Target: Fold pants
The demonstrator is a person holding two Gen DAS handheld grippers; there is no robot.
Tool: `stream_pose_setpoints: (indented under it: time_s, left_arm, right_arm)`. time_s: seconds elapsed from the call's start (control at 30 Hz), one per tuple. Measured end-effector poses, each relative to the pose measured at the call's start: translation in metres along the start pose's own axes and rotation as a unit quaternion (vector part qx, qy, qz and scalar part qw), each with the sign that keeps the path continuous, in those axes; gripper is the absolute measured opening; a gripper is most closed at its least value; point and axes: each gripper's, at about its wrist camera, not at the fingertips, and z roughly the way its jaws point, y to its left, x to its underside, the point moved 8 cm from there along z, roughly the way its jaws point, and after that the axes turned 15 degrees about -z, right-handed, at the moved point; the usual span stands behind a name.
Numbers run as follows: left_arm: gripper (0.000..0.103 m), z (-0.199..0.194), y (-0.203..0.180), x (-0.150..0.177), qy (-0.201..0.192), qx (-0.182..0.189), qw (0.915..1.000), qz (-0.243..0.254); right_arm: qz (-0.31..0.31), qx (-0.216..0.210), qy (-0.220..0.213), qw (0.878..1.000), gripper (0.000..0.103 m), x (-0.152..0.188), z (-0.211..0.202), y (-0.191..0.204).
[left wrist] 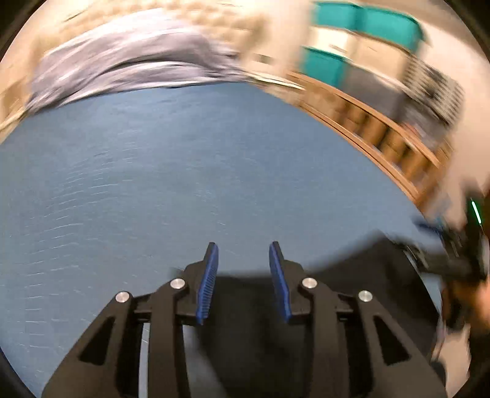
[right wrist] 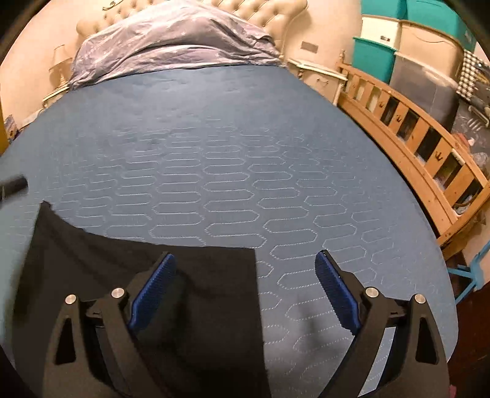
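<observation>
Black pants (right wrist: 137,306) flat on blue bed (right wrist: 214,153), both hand-held grippers released.
Right hand-held gripper (right wrist: 245,266) wide apart over pants' 3 o'clock edge; left hand-held gripper (left wrist: 244,254) parted, empty, above pants.

Home bedroom: bed with quilted blue cover (right wrist: 214,137), tufted headboard (right wrist: 263,12), crumpled duvet (right wrist: 171,39), wooden cot rail (right wrist: 413,128).

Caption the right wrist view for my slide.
Open right gripper hovers over black pants' edge on the blue quilted bed.
</observation>
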Motion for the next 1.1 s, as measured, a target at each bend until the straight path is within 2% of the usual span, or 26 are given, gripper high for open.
stream_pose_setpoints:
  time_s: [0.07, 0.13, 0.2, 0.23, 0.3, 0.33, 0.37, 0.4, 0.43, 0.5, 0.57, 0.63, 0.7, 0.77, 0.8, 0.87, 0.9, 0.97, 1.03, 1.1]
  left_arm:
    - [0.044, 0.019, -0.04, 0.024, 0.026, 0.013, 0.9988, 0.039]
    - [0.045, 0.045, -0.062, 0.05, 0.06, -0.016, 0.9934, 0.096]
    - [0.046, 0.078, -0.058, 0.053, 0.092, -0.041, 0.9906, 0.093]
    - [0.048, 0.091, -0.049, 0.05, 0.101, -0.059, 0.9896, 0.084]
    - [0.056, 0.105, -0.024, 0.027, 0.087, -0.101, 0.9896, 0.054]
    - [0.055, 0.104, -0.006, 0.011, 0.077, -0.131, 0.9879, 0.03]
    - [0.055, 0.097, 0.003, 0.0, 0.068, -0.125, 0.9899, 0.006]
    - [0.055, 0.085, 0.006, -0.008, 0.056, -0.104, 0.9929, -0.012]
    - [0.055, 0.071, 0.011, -0.016, 0.046, -0.095, 0.9943, -0.016]
    - [0.055, 0.04, 0.008, -0.011, 0.025, -0.08, 0.9964, -0.015]
    - [0.055, 0.011, -0.002, 0.007, 0.009, -0.048, 0.9984, -0.026]
    - [0.055, -0.008, -0.015, 0.025, 0.002, -0.038, 0.9982, -0.046]
    - [0.055, -0.038, -0.013, 0.075, 0.014, -0.041, 0.9973, -0.059]
    - [0.055, -0.043, -0.023, 0.115, 0.025, -0.059, 0.9974, -0.035]
    - [0.055, -0.05, -0.03, 0.148, 0.03, -0.071, 0.9967, -0.026]
    - [0.058, -0.052, -0.029, 0.184, 0.038, -0.087, 0.9954, -0.018]
    - [0.06, -0.05, -0.029, 0.2, 0.035, -0.098, 0.9945, -0.009]
    - [0.067, -0.055, -0.025, 0.213, 0.004, -0.112, 0.9937, 0.001]
    - [0.081, -0.058, -0.02, 0.217, 0.001, -0.117, 0.9929, -0.019]
    - [0.09, -0.054, -0.011, 0.219, 0.003, -0.122, 0.9918, -0.039]
  right_arm:
    - [-0.036, -0.002, 0.023, 0.999, 0.089, -0.001, 0.004, 0.012]
    - [-0.076, -0.004, 0.034, 0.996, 0.087, -0.003, 0.017, 0.027]
    - [-0.084, 0.018, 0.058, 0.995, 0.087, -0.005, 0.037, 0.023]
    - [-0.06, 0.019, 0.064, 0.996, 0.087, -0.005, 0.045, 0.014]
    - [-0.028, 0.035, 0.068, 0.997, 0.087, -0.006, 0.049, -0.004]
    - [-0.023, 0.062, 0.068, 0.996, 0.087, -0.007, 0.046, -0.015]
    - [-0.014, 0.083, 0.062, 0.995, 0.085, -0.008, 0.038, -0.025]
    - [0.001, 0.084, 0.051, 0.995, 0.084, -0.008, 0.026, -0.032]
    - [0.011, 0.067, 0.033, 0.997, 0.084, -0.008, 0.012, -0.033]
    - [-0.008, 0.032, 0.011, 0.999, 0.084, -0.007, -0.012, -0.016]
    - [-0.047, 0.006, -0.008, 0.999, 0.085, -0.001, -0.034, 0.013]
    - [-0.064, -0.012, -0.023, 0.998, 0.089, 0.011, -0.052, 0.041]
    - [-0.067, -0.034, -0.023, 0.997, 0.089, 0.031, -0.064, 0.069]
    - [-0.081, -0.03, -0.02, 0.996, 0.089, 0.047, -0.068, 0.083]
    - [-0.092, -0.015, -0.012, 0.996, 0.089, 0.056, -0.066, 0.088]
    - [-0.098, 0.005, 0.001, 0.995, 0.089, 0.071, -0.058, 0.09]
    - [-0.089, 0.001, 0.002, 0.996, 0.091, 0.078, -0.055, 0.091]
    - [-0.07, -0.009, 0.001, 0.998, 0.093, 0.086, -0.048, 0.089]
    - [-0.061, -0.015, -0.004, 0.998, 0.093, 0.089, -0.047, 0.089]
    - [-0.056, -0.007, 0.002, 0.998, 0.092, 0.088, -0.049, 0.087]
